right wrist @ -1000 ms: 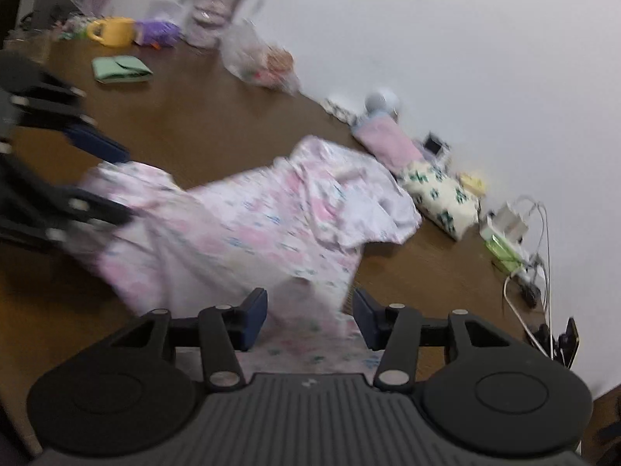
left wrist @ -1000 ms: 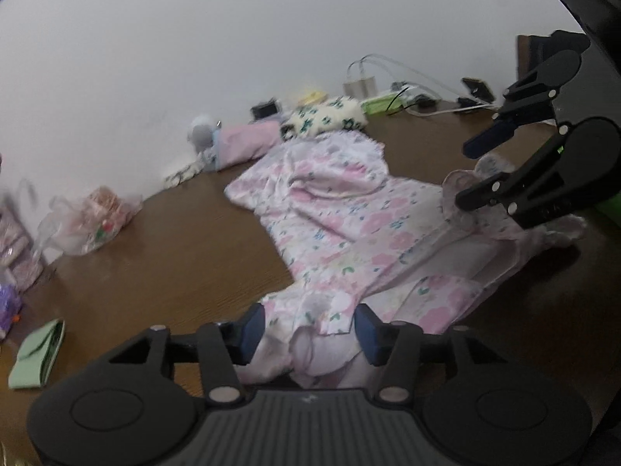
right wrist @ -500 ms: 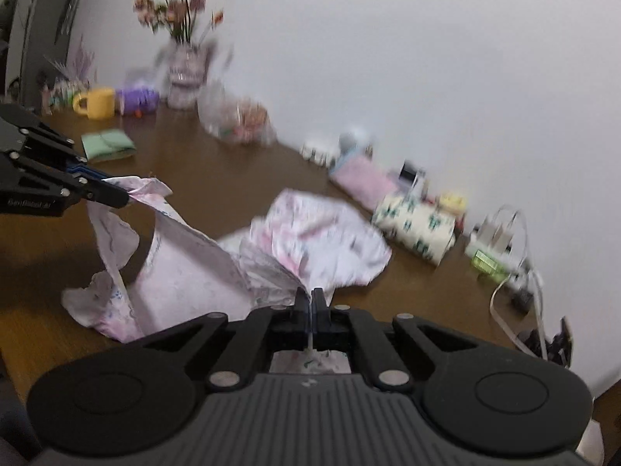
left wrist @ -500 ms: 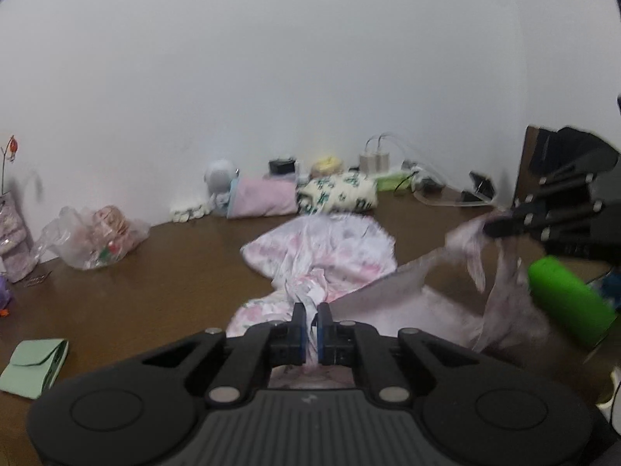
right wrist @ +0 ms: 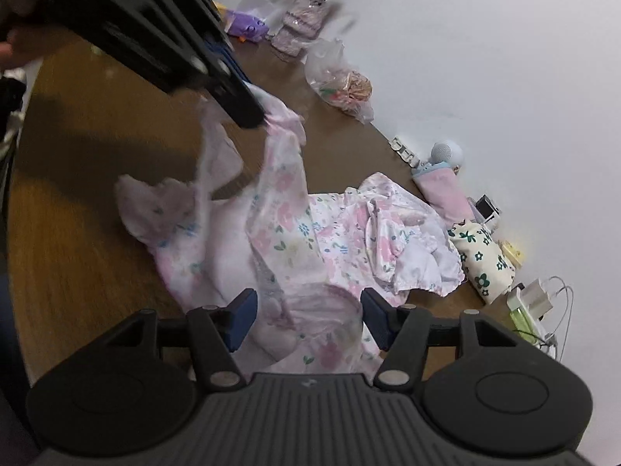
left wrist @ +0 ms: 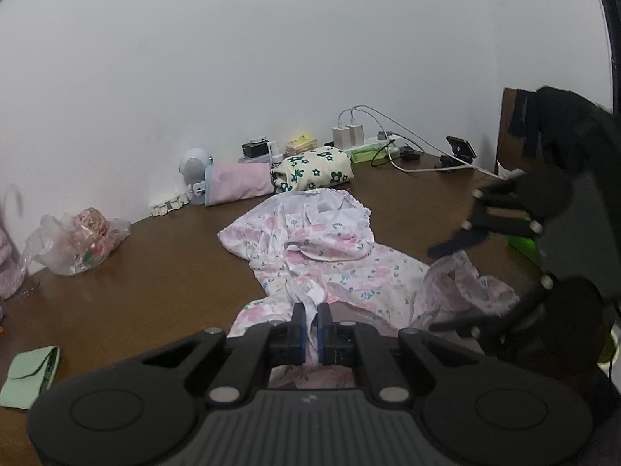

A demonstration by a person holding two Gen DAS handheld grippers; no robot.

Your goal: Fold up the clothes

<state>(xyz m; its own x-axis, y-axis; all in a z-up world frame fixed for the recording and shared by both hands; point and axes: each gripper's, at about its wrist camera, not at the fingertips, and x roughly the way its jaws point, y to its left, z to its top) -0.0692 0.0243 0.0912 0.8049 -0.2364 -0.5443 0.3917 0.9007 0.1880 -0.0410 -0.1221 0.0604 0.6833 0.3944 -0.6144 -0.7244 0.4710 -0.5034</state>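
Left wrist view, left to right: folded mint-green cloth pouch at near-left edge, partly cut off. Clear crinkled plastic bag with blurry contents, far left. Pink-and-white floral garment lies crumpled mid brown wooden bench. Left claw pressed together, pinching a fold of the garment's near edge. Cream pouch with dark-green flowers far behind, near the wall. Right claw at right, motion-blurred, its fingers spread over the garment's ruffled end.

Right wrist view: left claw upper left, blurred, lifts a garment corner off the bench. Right claw spread wide, cloth between the blue pads, no contact visible. Garment's near hem hidden behind the claw body.
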